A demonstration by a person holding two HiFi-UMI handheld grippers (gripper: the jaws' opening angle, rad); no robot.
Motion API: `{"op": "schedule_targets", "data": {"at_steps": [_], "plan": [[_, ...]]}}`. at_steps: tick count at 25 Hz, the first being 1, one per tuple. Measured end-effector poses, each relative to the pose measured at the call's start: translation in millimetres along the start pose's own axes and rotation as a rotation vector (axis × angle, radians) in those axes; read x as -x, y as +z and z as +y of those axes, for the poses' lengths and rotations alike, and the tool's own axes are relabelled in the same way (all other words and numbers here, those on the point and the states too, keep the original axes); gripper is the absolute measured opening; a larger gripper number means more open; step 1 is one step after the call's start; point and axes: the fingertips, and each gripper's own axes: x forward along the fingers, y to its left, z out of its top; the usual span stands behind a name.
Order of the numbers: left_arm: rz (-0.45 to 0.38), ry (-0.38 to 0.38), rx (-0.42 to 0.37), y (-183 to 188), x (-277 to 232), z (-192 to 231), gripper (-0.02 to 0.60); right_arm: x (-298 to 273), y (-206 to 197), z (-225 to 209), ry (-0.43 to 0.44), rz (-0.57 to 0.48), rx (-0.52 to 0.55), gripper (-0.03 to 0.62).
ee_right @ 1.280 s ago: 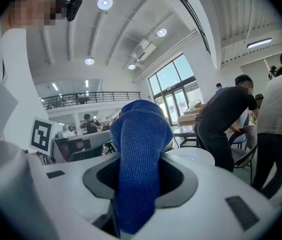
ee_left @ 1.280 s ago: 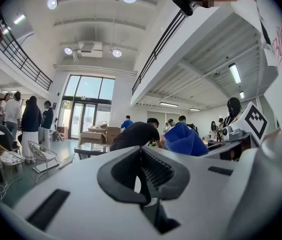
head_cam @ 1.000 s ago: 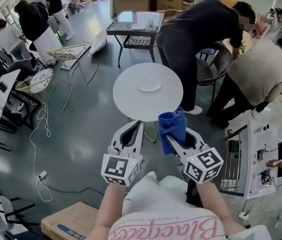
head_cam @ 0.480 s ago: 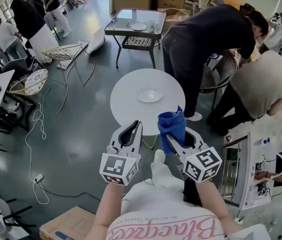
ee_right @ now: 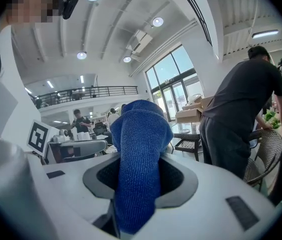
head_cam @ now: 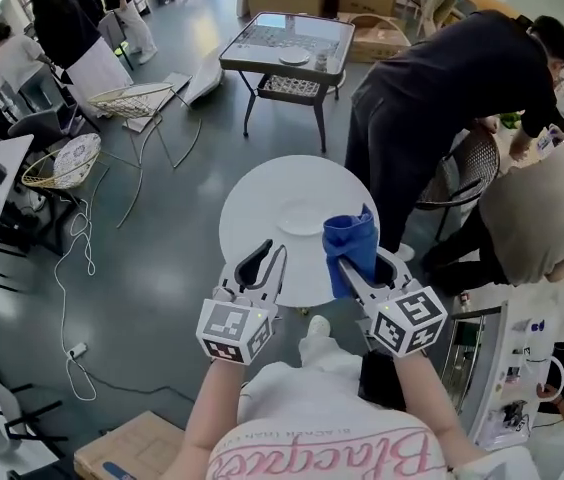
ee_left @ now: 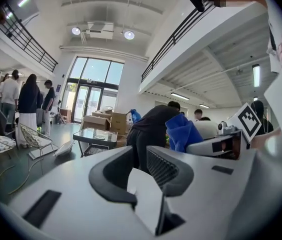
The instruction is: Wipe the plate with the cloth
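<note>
**Item 1, plate** (head_cam: 302,216): white, shallow, near the middle of the round tabletop (head_cam: 245,203). Nothing touches it.

**Item 2, cloth** (head_cam: 350,240): blue, bunched, standing up out of the right gripper (head_cam: 360,273) over the tabletop's near right edge. It appears to be clear of the plate.

**Item 3, right gripper:** jaws clamped on the cloth's lower folds.

**Item 4, left gripper** (head_cam: 262,260): at the tabletop's near edge. Its jaws have just been opening and stand narrowly parted, with nothing between them.

**Item 5, bystander** (head_cam: 442,98): dark clothing, bent over just beyond the tabletop's far right edge.

**Hazards (judged):**
- The plate lies loose on a smooth top, so a wiping stroke may push it towards an edge unless the left gripper steadies its rim.
- The cloth is a tall wad pinched only at its base, so drag may pull it free or fold it over.
- A wide sweep to the right could brush the bystander.

**View notes:**
- Only the head view shows the plate and where it lies on the table.
- The right gripper view alone shows the pads biting the cloth.
- The left gripper view alone confirms the empty gap, and it shows the cloth side-on beside it.
</note>
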Motion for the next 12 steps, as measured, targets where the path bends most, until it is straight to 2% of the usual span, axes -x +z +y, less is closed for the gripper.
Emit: {"op": "schedule_targets", "data": {"at_steps": [4, 8, 12], "plan": [[0.05, -0.005, 0.067, -10, -41, 14, 0.162, -28, 4, -31, 0.026, 0.026, -0.007, 0.169], [0.121, -0.022, 0.14, -27, -66, 28, 0.203, -51, 2, -51, 0.04, 0.057, -0.011, 0.169], [0.232, -0.025, 0.184, -53, -84, 45, 0.209, -70, -6, -65, 0.037, 0.091, -0.038, 0.169]]}}
